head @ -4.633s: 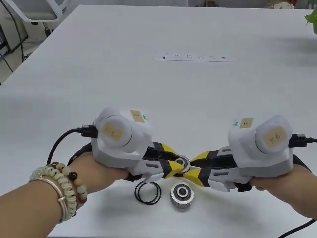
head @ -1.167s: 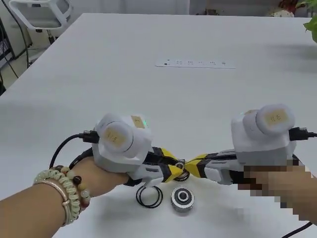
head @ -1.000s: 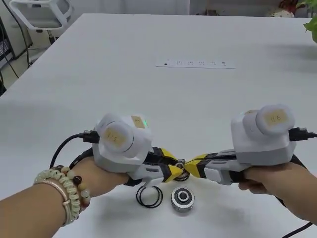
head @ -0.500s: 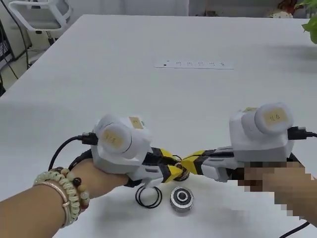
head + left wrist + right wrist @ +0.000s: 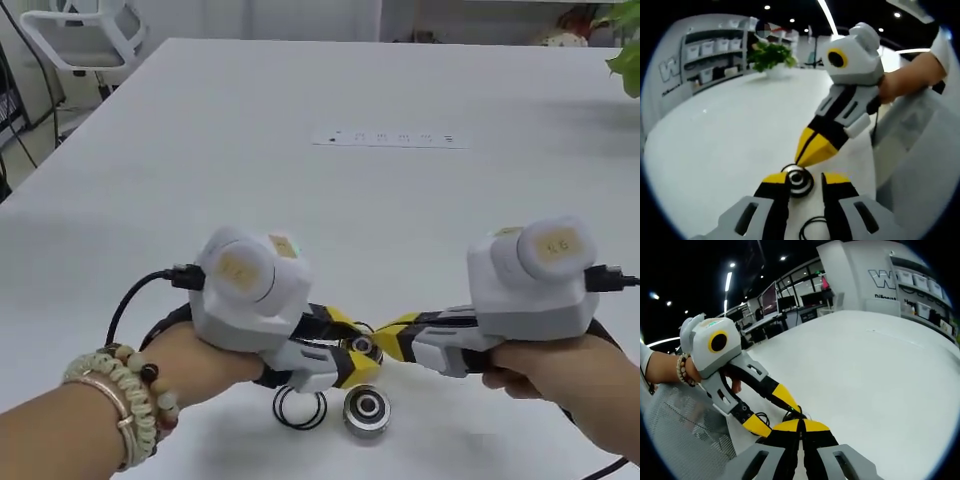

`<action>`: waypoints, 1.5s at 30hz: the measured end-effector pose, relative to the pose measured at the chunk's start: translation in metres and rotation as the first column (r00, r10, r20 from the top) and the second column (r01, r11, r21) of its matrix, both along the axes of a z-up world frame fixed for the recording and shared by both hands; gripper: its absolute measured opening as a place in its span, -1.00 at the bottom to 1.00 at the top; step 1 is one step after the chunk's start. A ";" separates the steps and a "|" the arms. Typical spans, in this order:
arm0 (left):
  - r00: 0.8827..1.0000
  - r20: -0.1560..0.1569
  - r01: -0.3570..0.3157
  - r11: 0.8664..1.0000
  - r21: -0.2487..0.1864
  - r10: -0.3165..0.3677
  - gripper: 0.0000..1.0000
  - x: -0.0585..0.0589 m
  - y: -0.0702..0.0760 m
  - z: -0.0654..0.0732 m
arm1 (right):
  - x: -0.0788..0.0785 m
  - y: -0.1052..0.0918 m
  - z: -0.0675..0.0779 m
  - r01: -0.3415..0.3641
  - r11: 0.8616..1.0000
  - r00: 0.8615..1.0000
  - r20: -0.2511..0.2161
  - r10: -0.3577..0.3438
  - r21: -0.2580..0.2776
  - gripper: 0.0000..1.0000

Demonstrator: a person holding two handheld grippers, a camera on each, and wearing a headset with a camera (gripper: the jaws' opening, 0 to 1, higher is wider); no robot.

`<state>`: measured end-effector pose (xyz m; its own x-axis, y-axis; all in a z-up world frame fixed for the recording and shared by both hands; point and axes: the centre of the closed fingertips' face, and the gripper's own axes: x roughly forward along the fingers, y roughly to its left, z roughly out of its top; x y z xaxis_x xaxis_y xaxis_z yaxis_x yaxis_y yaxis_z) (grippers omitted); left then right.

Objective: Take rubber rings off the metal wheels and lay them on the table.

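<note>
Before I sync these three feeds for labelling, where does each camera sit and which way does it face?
Head view: on the person's head, facing forward and down at the table; left hand and right hand show, holding left gripper and right gripper.
Left gripper view: on the left gripper, facing along its jaws at the metal wheel between them.
Right gripper view: on the right gripper, facing the left gripper and beaded bracelet; own jaws shut.
Shared: each gripper view shows the other gripper.

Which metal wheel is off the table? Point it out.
The upper wheel, held by the left gripper; the other wheel lies flat on the table beside the loose rubber rings.
</note>
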<state>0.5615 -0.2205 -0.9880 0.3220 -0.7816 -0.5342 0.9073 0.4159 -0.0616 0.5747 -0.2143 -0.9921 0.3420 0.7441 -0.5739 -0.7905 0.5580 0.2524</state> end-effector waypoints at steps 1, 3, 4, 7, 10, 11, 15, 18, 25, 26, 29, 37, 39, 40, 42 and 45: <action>1.000 0.015 0.008 1.000 -0.008 -0.008 -0.47 0.000 -0.001 0.006 | 0.001 -0.001 0.002 0.004 1.000 1.000 0.003 -0.004 0.005 -1.00; 1.000 0.019 0.008 0.999 -0.032 -0.007 -0.45 0.000 -0.002 0.016 | 0.002 -0.003 0.005 0.018 1.000 1.000 0.001 -0.018 0.017 -1.00; 1.000 0.021 0.010 0.999 -0.043 -0.009 -0.42 0.000 -0.002 0.020 | 0.003 -0.003 0.007 0.025 0.999 1.000 0.000 -0.025 0.024 -1.00; 0.999 0.028 0.034 0.998 -0.048 -0.032 -0.33 -0.004 0.000 0.028 | 0.006 -0.005 0.010 0.040 0.998 0.999 -0.003 -0.040 0.040 -1.00; 0.998 0.020 0.054 0.998 -0.023 -0.054 -0.27 -0.009 0.004 0.032 | 0.007 -0.004 0.013 0.051 0.997 0.999 -0.007 -0.050 0.056 -1.00; 0.998 0.017 0.058 0.998 -0.019 -0.057 -0.24 -0.010 0.006 0.034 | 0.006 -0.003 0.014 0.051 0.997 0.999 -0.006 -0.050 0.059 -1.00; 0.997 0.041 0.065 0.998 -0.016 -0.064 -0.16 -0.015 0.014 0.051 | 0.002 0.002 0.020 0.044 0.996 0.999 -0.008 -0.043 0.083 -1.00; 0.995 0.063 0.078 0.997 -0.001 -0.078 -0.10 -0.020 0.024 0.061 | -0.001 0.007 0.024 0.030 0.995 1.000 -0.009 -0.029 0.098 -1.00; 0.996 0.091 -0.015 0.999 -0.034 0.018 0.07 -0.029 0.059 0.083 | -0.017 0.022 0.026 -0.029 0.991 0.998 -0.052 0.035 0.128 -1.00; 0.995 0.092 -0.026 0.999 -0.041 0.030 0.08 -0.031 0.064 0.085 | -0.020 0.024 0.025 -0.040 0.991 0.997 -0.057 0.048 0.128 -1.00; 0.995 0.062 -0.070 0.997 -0.044 0.072 0.10 -0.042 0.082 0.083 | -0.029 0.031 0.024 -0.077 0.990 0.995 -0.059 0.085 0.122 -1.00; 0.977 0.008 -0.211 0.976 -0.048 0.211 0.16 -0.068 0.125 0.069 | -0.052 0.044 0.016 -0.171 0.978 0.977 -0.108 0.184 0.120 -1.00; 0.973 -0.003 -0.230 0.972 -0.043 0.230 0.17 -0.074 0.132 0.066 | -0.056 0.046 0.013 -0.184 0.976 0.973 -0.123 0.198 0.116 -1.00; 0.971 -0.008 -0.238 0.970 -0.044 0.238 0.18 -0.076 0.134 0.064 | -0.057 0.046 0.012 -0.189 0.975 0.971 -0.128 0.203 0.113 -1.00; 0.967 -0.018 -0.255 0.966 -0.045 0.254 0.19 -0.080 0.138 0.062 | -0.061 0.047 0.009 -0.204 0.973 0.966 -0.137 0.217 0.106 -1.00; 0.961 -0.025 -0.275 0.960 -0.044 0.274 0.20 -0.083 0.141 0.060 | -0.064 0.046 0.003 -0.212 0.974 0.965 -0.141 0.221 0.076 -1.00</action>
<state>0.4784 -0.0796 -0.9284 0.5182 -0.6887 -0.5071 0.7569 0.6453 -0.1030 0.5112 -0.1684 -0.9887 0.0838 0.8257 -0.5578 -0.8424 0.3577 0.4031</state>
